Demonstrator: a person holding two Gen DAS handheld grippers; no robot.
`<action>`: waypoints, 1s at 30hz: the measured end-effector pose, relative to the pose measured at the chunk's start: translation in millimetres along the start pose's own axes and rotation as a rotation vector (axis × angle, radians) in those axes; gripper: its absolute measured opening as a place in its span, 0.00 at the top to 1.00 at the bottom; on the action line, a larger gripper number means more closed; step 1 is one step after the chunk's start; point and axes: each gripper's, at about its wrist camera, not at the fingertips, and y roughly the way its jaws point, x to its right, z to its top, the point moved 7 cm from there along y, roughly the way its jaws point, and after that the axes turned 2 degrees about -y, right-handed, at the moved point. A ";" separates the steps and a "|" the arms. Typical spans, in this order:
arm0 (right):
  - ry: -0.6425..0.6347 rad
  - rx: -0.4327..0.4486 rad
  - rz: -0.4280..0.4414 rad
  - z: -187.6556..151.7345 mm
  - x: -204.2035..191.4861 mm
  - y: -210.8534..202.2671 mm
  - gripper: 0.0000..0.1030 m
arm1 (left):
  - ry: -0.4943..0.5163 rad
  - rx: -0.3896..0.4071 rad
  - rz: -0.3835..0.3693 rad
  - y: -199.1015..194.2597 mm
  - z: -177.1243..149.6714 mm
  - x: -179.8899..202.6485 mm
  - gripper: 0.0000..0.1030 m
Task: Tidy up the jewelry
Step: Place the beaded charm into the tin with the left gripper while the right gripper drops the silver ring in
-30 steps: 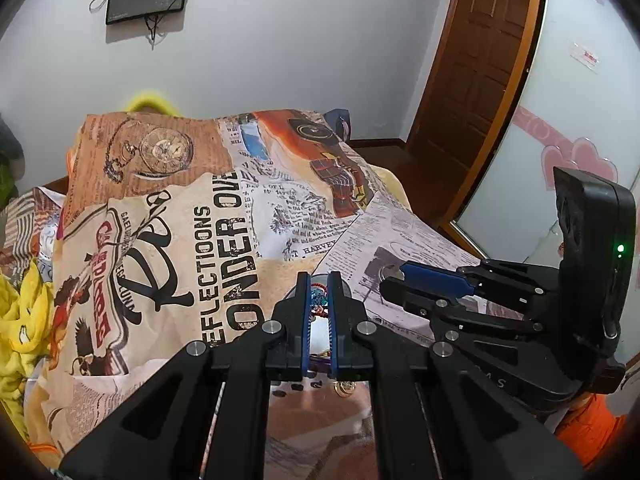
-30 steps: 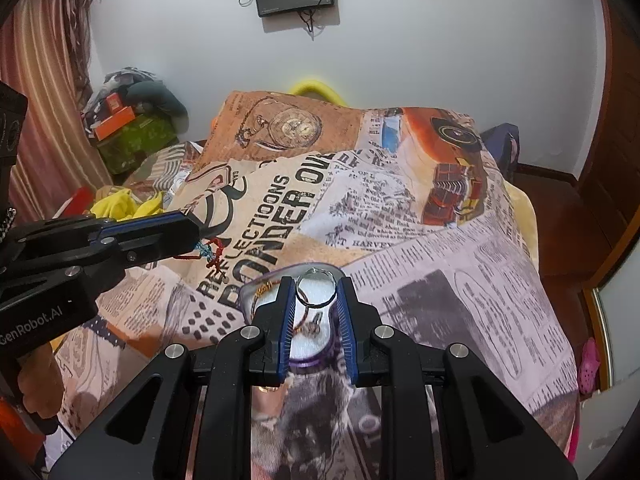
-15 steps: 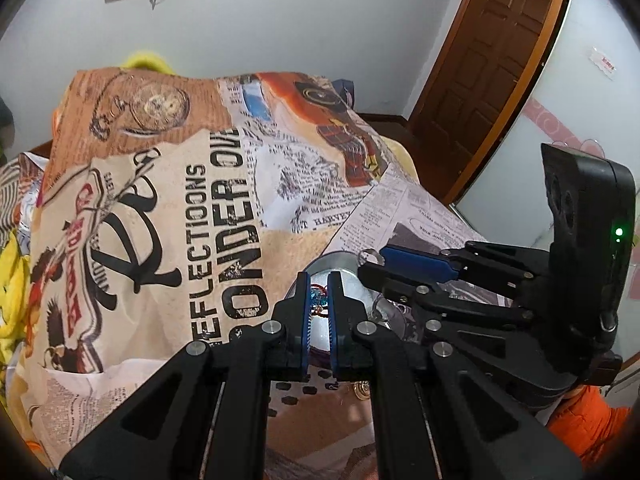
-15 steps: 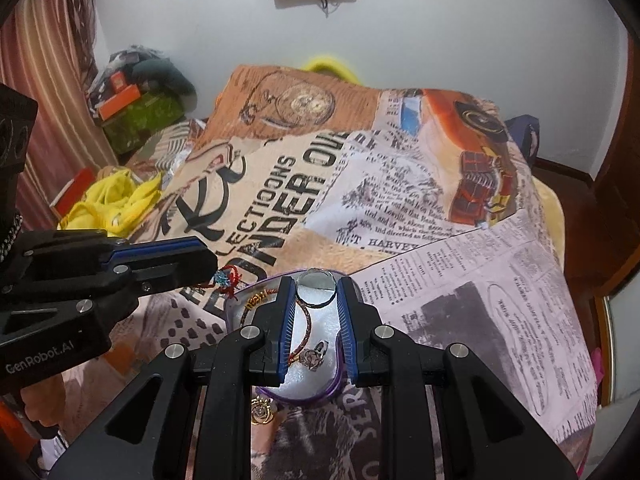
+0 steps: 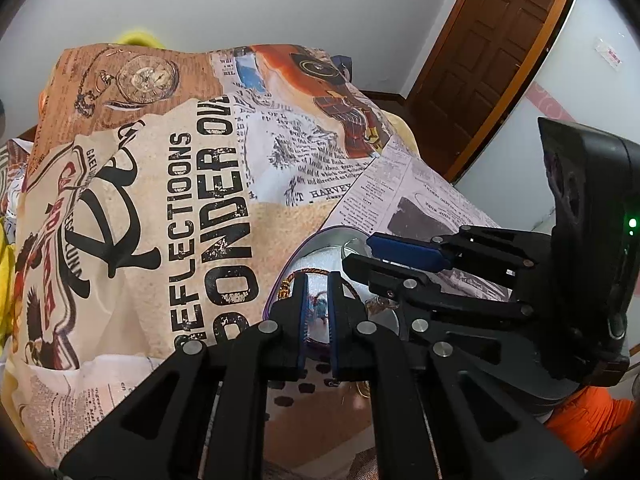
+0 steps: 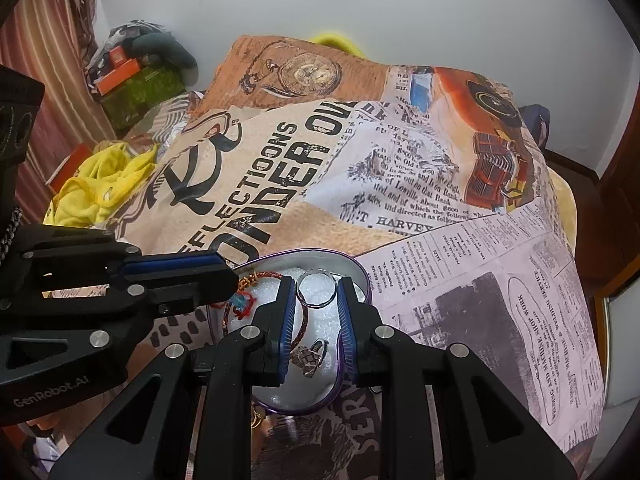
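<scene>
A round metal tin with a purple rim and white foam lining lies on the bed; its rim also shows in the left wrist view. My right gripper is shut on a thin silver ring, held just over the tin. My left gripper is shut on a red and blue thread bracelet, held at the tin's left edge. Inside the tin lie a braided red cord bracelet and a chunky silver ring.
The bed is covered with a newspaper-print sheet. A small gold piece lies on the sheet beside the tin's near edge. Yellow cloth and boxes sit at the left. A wooden door stands at the right.
Both grippers have moved forward and down over the tin, each still holding its piece. The tin now lies directly beneath the fingertips.
</scene>
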 end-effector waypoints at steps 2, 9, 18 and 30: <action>-0.003 0.002 -0.003 0.5 -0.1 -0.4 0.81 | -0.002 -0.001 0.000 -0.2 -0.4 -0.8 0.94; -0.008 -0.006 -0.005 1.3 -0.5 -2.7 0.81 | 0.002 0.007 0.022 -6.7 0.8 -1.1 0.94; -0.018 0.022 -0.026 4.6 -1.4 -21.7 0.72 | 0.004 0.024 0.056 -24.4 1.8 -0.5 0.94; -0.003 0.079 -0.091 3.7 13.3 -59.2 0.72 | 0.050 0.034 0.122 -46.6 -4.6 9.1 0.80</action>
